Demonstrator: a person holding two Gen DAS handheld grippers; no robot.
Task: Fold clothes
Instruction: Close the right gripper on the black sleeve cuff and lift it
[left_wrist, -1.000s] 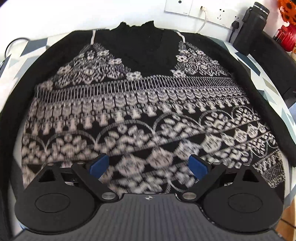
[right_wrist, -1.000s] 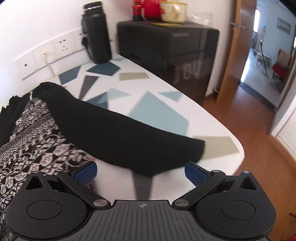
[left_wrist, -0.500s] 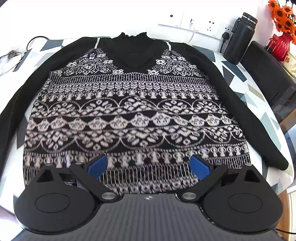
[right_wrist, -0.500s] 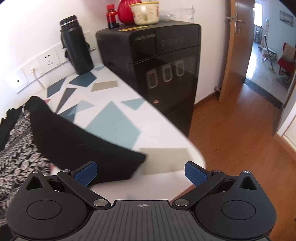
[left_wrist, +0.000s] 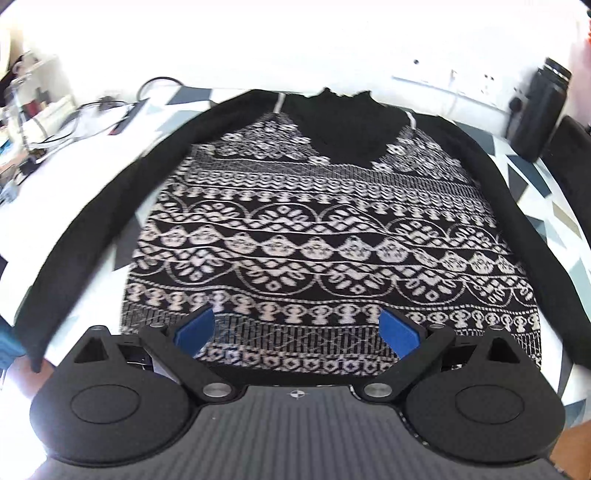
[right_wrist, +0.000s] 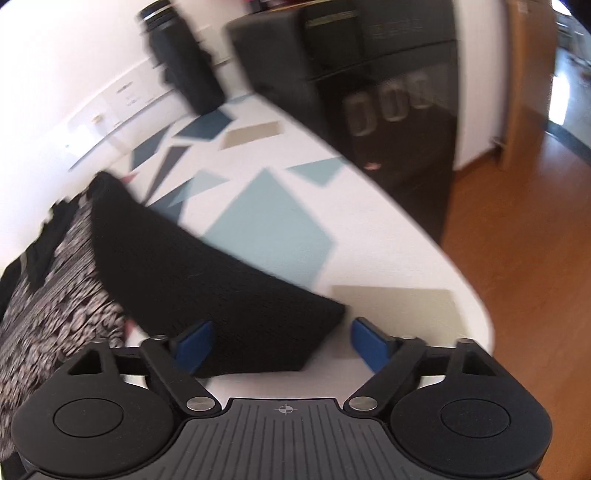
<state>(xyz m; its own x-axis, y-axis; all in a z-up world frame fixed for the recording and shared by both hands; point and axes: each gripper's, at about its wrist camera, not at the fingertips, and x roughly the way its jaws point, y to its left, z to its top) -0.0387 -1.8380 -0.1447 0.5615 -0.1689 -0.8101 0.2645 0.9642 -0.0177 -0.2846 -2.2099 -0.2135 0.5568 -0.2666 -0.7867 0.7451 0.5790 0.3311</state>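
Observation:
A black sweater (left_wrist: 325, 236) with a white patterned front lies flat on the table, neck toward the wall and both sleeves spread out. My left gripper (left_wrist: 297, 330) hovers open over the hem, nothing between its blue pads. In the right wrist view, the sweater's right sleeve (right_wrist: 207, 280) runs down toward me, beside the patterned body (right_wrist: 55, 302). My right gripper (right_wrist: 280, 345) straddles the cuff end and its jaws are closing. The left pad overlaps the cuff's edge, while the right pad stands apart from the cloth.
A black bottle (left_wrist: 543, 110) stands by wall sockets at the back right, also the bottle (right_wrist: 184, 66). A black cabinet (right_wrist: 369, 92) adjoins the table. Cables and clutter (left_wrist: 55, 122) lie at the left. The table's rounded edge (right_wrist: 472, 306) drops to a wood floor.
The left view has drawn back and swung left, so the whole left sleeve now shows. The right gripper has come over the cuff and its jaws have narrowed.

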